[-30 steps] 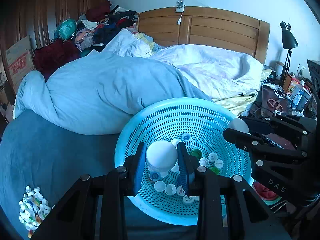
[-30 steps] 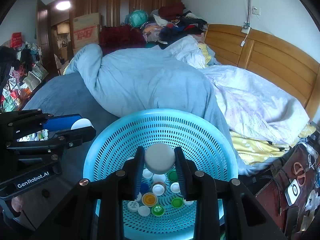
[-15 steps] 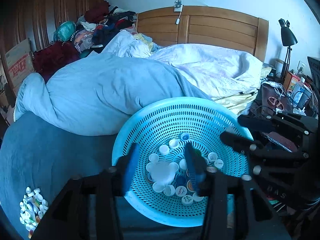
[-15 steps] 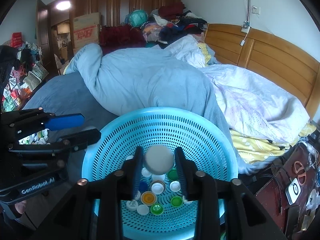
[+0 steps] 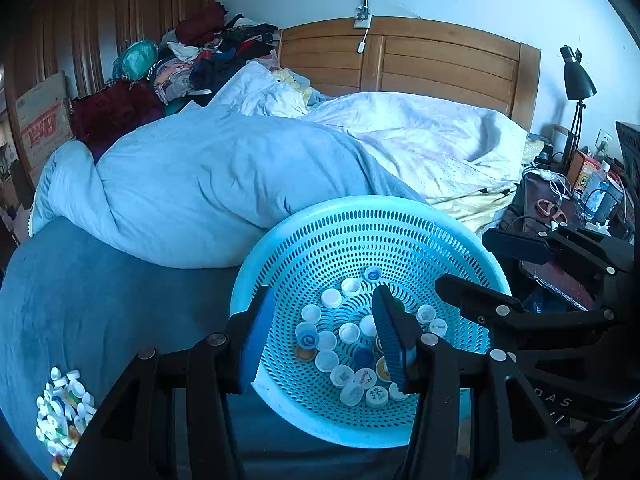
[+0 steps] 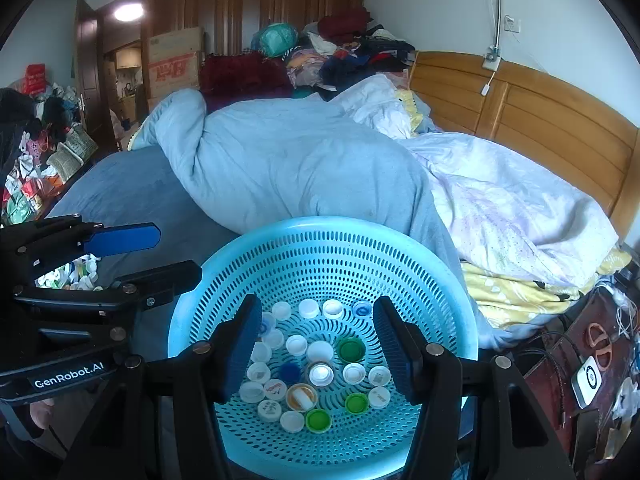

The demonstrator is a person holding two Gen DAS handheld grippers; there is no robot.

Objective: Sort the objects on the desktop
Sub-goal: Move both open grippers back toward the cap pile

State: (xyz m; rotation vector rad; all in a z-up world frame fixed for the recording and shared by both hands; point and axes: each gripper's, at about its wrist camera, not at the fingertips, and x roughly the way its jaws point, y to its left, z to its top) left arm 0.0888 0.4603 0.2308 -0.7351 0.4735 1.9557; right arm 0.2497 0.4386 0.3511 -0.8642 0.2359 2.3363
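Hovering both over the blue basket on the bed's near edge, my left gripper stands half open and empty, my right gripper is opening, empty; many bottle caps lie inside, the loose cap pile left of it remaining unsorted.
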